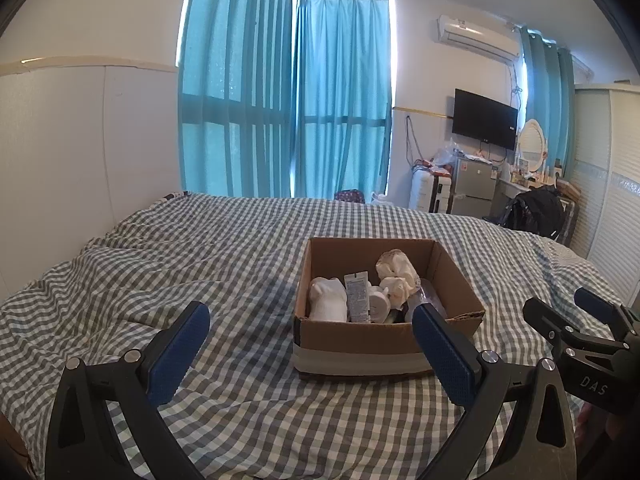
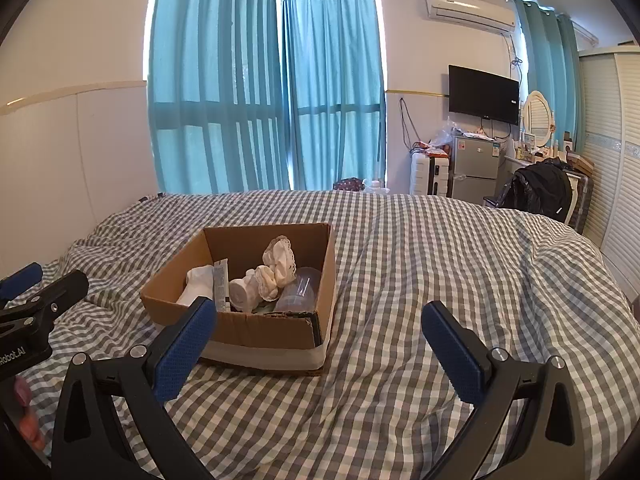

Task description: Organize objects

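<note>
Open cardboard box (image 1: 384, 332) on checked bed; inside: white rolled socks (image 1: 327, 298), upright tube (image 1: 357, 296), cream scrunchies (image 1: 394, 276), clear cup (image 2: 298, 290).

A bed (image 1: 200, 248) in gingham cover bears one open cardboard box (image 1: 360, 336)

The open brown box (image 1: 384, 336) was matt corrugated cardboard, its rim rough. The grey-and-white checked bedcover (image 1: 224, 256) was soft, wrinkled cloth. The blue claw pads (image 2: 184, 350) looked rubbery and dimpled.
</note>
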